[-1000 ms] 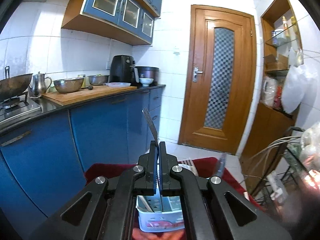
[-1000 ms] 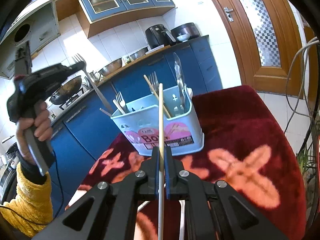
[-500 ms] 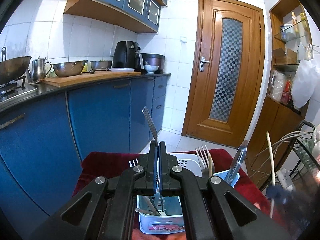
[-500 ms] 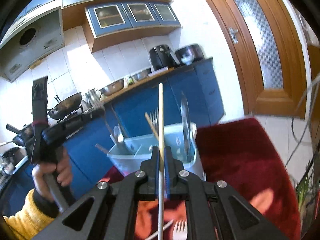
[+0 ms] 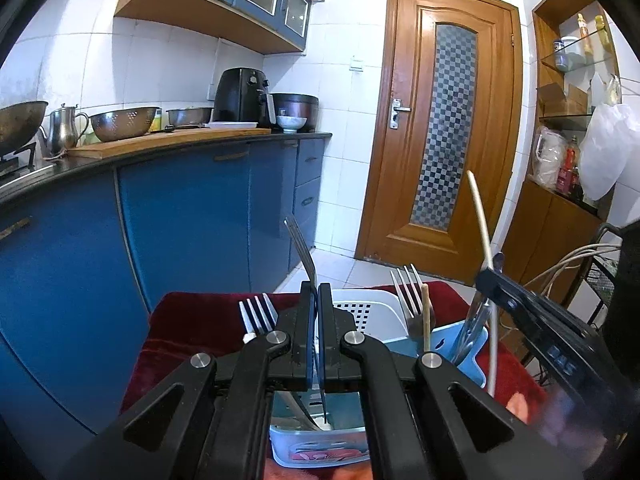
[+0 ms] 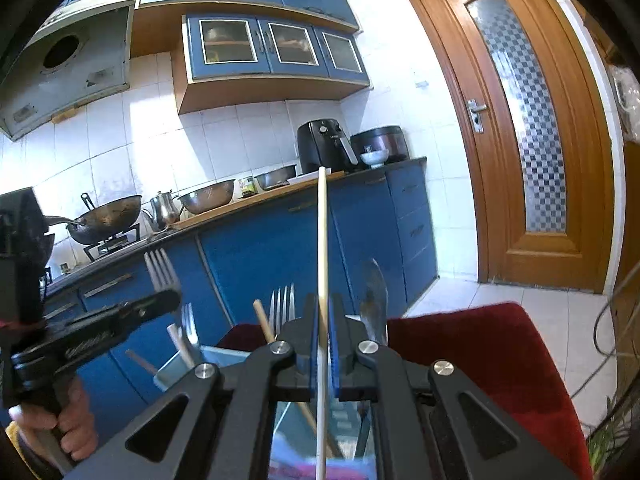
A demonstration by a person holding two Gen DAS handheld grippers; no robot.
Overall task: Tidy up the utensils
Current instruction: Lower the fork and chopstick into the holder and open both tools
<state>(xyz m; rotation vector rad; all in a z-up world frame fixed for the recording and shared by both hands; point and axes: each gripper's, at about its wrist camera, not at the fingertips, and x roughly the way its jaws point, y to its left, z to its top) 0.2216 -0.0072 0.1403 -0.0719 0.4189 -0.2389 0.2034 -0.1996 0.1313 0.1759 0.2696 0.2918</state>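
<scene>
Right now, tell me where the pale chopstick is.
Pale chopstick stands upright, clamped in the right tongs, above the utensil caddy on the red cloth.

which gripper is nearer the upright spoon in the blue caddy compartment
Right. The right gripper, holding a chopstick, is beside the metal spoon; the left gripper, holding a fork, is over the caddy's other end.

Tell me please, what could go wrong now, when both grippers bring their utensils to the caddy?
1. The left gripper holds a fork over a compartment of the utensil caddy that already has utensils; it could snag on them.
2. The right gripper pinches a thin chopstick far down its length; the long end may swing or slip.
3. Both grippers are close together at the caddy and could collide.
</scene>
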